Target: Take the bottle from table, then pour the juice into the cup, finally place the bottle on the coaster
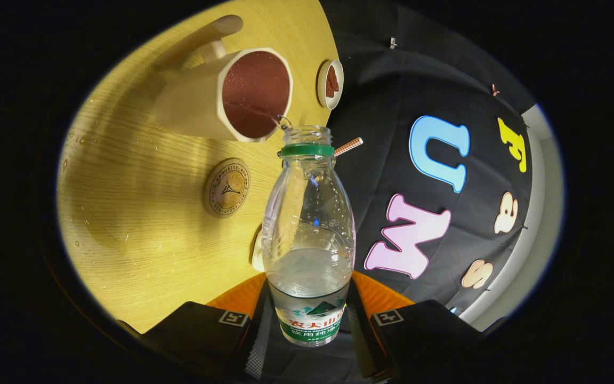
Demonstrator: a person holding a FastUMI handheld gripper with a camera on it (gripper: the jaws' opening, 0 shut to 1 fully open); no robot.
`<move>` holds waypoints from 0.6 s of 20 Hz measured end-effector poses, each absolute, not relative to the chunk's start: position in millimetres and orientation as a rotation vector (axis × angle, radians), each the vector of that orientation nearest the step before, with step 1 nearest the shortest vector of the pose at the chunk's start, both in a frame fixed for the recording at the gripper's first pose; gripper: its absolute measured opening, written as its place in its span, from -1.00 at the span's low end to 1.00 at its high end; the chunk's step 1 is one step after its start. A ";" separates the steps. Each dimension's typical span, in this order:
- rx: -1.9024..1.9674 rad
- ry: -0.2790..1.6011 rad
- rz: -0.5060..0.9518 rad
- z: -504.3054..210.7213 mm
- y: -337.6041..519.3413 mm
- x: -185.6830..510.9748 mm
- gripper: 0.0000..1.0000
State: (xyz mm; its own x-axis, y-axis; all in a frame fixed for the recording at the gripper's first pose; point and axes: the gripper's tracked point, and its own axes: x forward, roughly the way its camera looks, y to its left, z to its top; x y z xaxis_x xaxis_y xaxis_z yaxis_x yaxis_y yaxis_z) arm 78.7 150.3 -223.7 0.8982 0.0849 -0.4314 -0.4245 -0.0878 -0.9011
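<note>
- Pale wood-grain table [142, 240] fills one side of the scene, with the booth's black cloth wall [387, 96] on the other; the whole view is rolled sideways, so the tabletop stands like a wall beside the bottle.
- Nearest, the claw [309, 325] is clamped on the bottle [309, 234], one finger pressed against each side of its labelled lower body.
- That bottle is clear plastic with a green neck ring and no cap; it runs straight ahead from between the fingers, and a small amount of clear liquid sits in the end near the claw.
- Just beside the bottle's lower body, partly hidden behind it, a small white object [257, 256] rests on the table; what it is cannot be told.
- A little further out, apart from the bottle, a round wooden coaster [226, 187] lies flat on the table with nothing on it.
- A red-and-white striped straw [348, 146] pokes out from behind the bottle's neck.
- Beyond the fingers, the bottle's open mouth sits right at the rim of the cream-coloured cup [216, 96], whose inside is dark red-brown and beaded with droplets.
- Farthest, near the table's edge, a small white dish [330, 84] holds something reddish-brown.
</note>
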 end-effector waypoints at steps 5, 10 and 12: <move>-1.632 0.246 0.439 -221.2 152.9 79.0 0.38; -1.653 0.225 0.444 -217.8 154.4 79.4 0.38; -1.659 0.223 0.446 -218.2 154.9 79.4 0.38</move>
